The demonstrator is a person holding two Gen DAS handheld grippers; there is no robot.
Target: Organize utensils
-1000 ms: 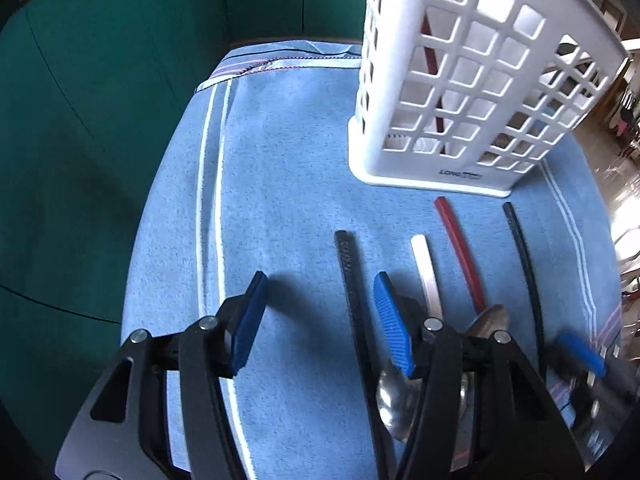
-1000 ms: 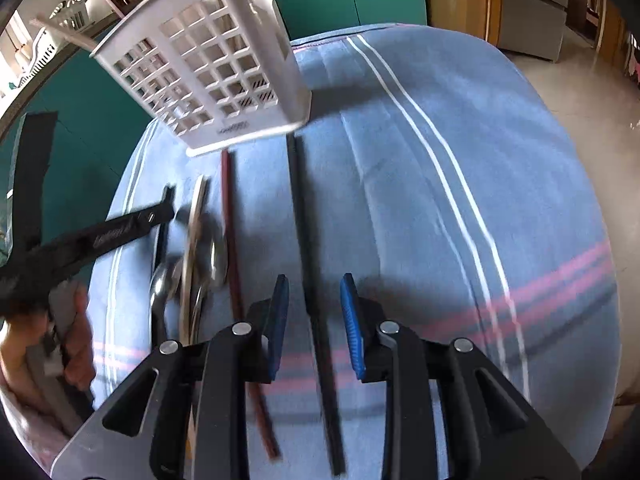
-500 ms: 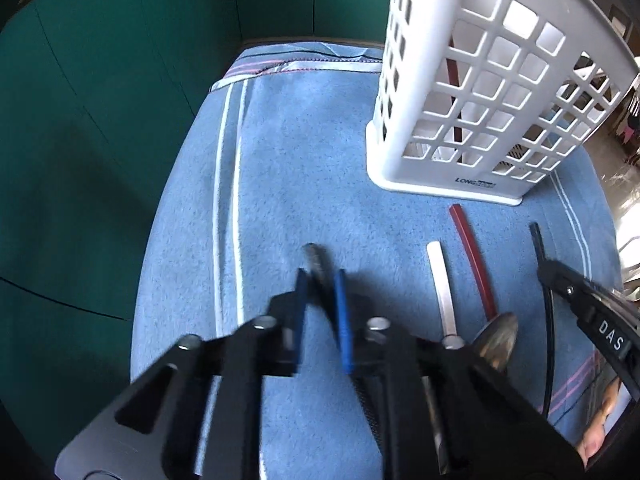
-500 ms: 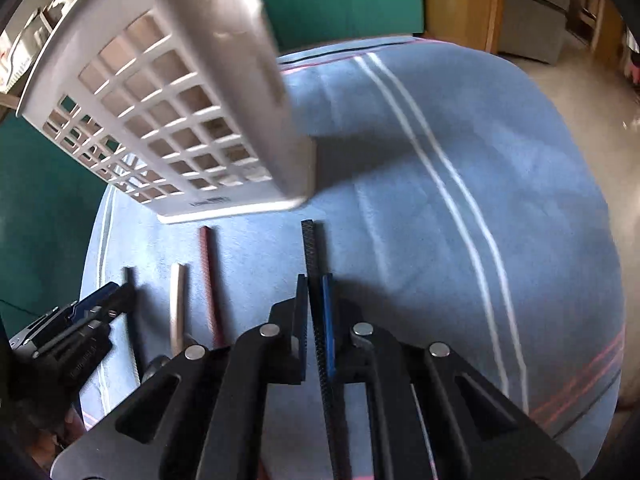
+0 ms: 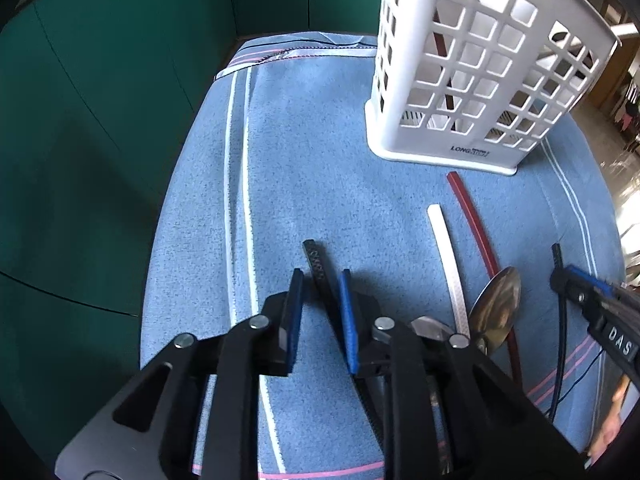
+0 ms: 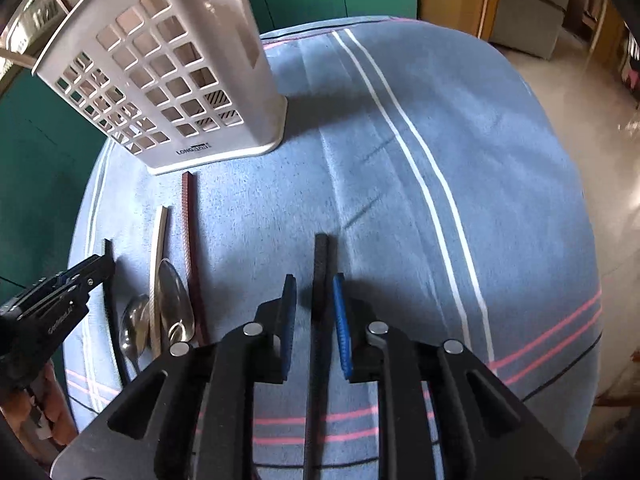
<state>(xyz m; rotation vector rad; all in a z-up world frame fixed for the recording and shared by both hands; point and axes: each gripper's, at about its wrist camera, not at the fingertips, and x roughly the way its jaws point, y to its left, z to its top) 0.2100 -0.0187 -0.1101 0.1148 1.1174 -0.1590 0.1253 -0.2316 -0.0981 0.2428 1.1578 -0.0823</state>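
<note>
A white lattice utensil basket (image 5: 480,72) stands on the blue cloth, also in the right wrist view (image 6: 168,80), with a dark red handle inside. My left gripper (image 5: 320,280) is open, its pads on either side of a black-handled utensil (image 5: 316,260) lying on the cloth. My right gripper (image 6: 314,284) is open around another black-handled utensil (image 6: 320,264). Between them lie a white-handled utensil (image 5: 446,256), a red-handled one (image 5: 472,220) and spoon bowls (image 6: 172,292).
The blue striped cloth (image 6: 440,140) covers a table whose edges drop off left toward green cabinets (image 5: 100,100) and right toward the floor (image 6: 592,92). The basket stands just beyond the handle tips.
Both grippers closed to a narrow gap half a second ago and have now reopened somewhat around the black handles. The left gripper moved from right of its handle to over it.
</note>
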